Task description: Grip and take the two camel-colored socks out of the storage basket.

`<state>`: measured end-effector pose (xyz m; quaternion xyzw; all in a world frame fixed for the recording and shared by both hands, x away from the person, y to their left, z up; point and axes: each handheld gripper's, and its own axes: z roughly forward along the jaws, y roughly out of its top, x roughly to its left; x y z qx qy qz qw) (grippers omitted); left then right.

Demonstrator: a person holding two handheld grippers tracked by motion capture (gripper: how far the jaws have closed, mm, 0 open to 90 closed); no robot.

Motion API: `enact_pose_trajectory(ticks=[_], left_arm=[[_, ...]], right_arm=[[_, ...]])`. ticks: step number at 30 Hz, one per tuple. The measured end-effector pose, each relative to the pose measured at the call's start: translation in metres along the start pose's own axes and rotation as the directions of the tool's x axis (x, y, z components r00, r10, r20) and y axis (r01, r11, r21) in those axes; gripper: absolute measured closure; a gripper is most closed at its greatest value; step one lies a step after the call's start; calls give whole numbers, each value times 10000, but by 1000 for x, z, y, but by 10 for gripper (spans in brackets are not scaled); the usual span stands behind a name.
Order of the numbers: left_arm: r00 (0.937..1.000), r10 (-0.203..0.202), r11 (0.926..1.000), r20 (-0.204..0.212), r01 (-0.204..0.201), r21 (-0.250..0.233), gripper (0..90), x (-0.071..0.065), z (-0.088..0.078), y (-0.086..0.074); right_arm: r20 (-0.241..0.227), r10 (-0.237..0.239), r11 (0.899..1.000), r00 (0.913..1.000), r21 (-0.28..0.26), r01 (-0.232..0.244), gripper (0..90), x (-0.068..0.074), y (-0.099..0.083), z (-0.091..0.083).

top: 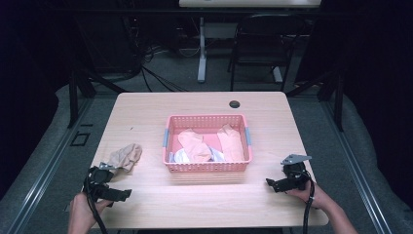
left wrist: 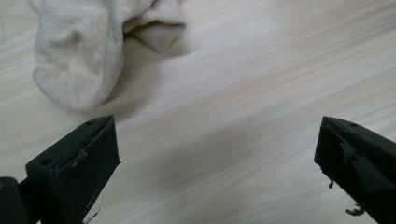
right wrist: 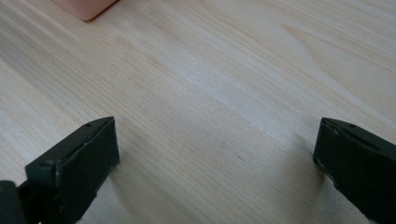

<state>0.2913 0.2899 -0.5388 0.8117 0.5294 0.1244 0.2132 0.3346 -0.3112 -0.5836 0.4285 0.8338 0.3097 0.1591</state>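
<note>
Two black handheld grippers, left gripper (top: 108,191) and right gripper (top: 282,183), blocky scuffed jaws with screw holes, grey three-cornered top plates, trailing black cables, bare forearms

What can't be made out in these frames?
- Basket contents, high view: socks overlap; count unclear, white item beneath too small to identify.
- Sock on the table, left gripper view: cut off by the top edge.
- Basket corner, right gripper view: cut off by the top edge.

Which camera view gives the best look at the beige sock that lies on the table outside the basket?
The left gripper view: the beige sock is close, and its ribbed knit and folded end are clear. The high view shows it small, on the table left of the pink basket. The right gripper view looks at bare table and a basket corner.
</note>
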Motion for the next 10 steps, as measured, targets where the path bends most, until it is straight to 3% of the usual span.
enact_pose_trajectory(ticks=[2,6,10], left_arm=[[9997,244,9997,85,-244,38,1,-1,2,-2],[9993,324,9994,204,-326,84,1,2,4,-1],[9988,409,9989,264,-403,-249,2,4,3,-1]], right_arm=[[4,-3,10000,10000,1,3,0,0,0,0],[-5,-7,10000,10000,3,7,0,0,0,0],[-20,-26,10000,10000,-1,26,0,0,0,0]])
